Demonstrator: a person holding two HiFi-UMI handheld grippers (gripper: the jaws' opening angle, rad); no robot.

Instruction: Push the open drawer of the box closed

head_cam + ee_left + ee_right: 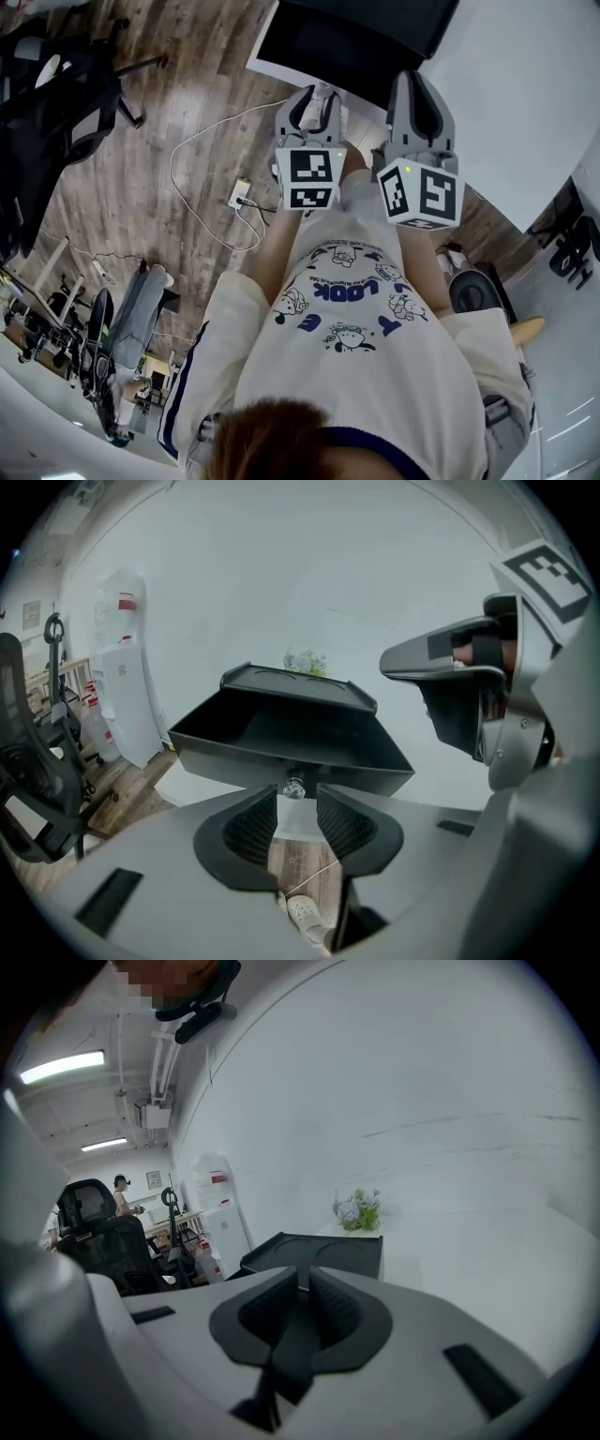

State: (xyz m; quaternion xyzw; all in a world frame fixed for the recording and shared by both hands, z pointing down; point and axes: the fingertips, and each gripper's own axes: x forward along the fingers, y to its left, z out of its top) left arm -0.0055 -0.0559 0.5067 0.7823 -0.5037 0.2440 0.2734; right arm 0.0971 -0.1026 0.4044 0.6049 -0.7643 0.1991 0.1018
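Observation:
The black box [361, 33] stands at the near edge of a white table [525, 84]. Its open drawer [291, 733] juts toward me in the left gripper view, tilted, with nothing visible inside it. A small clear knob [295, 786] sits on the drawer front. My left gripper [297, 803] is open, its tips just short of the knob and either side of it. My right gripper [305, 1279] is shut and empty, held higher, level with the box's top [319, 1251]. In the head view the left gripper [317, 98] and right gripper [420, 94] are side by side before the box.
Wooden floor lies below, with a power strip and cable [239, 197]. An office chair [66, 94] stands to the left. A white cabinet [122, 696] is left of the table, and a small plant [358, 1209] sits behind the box.

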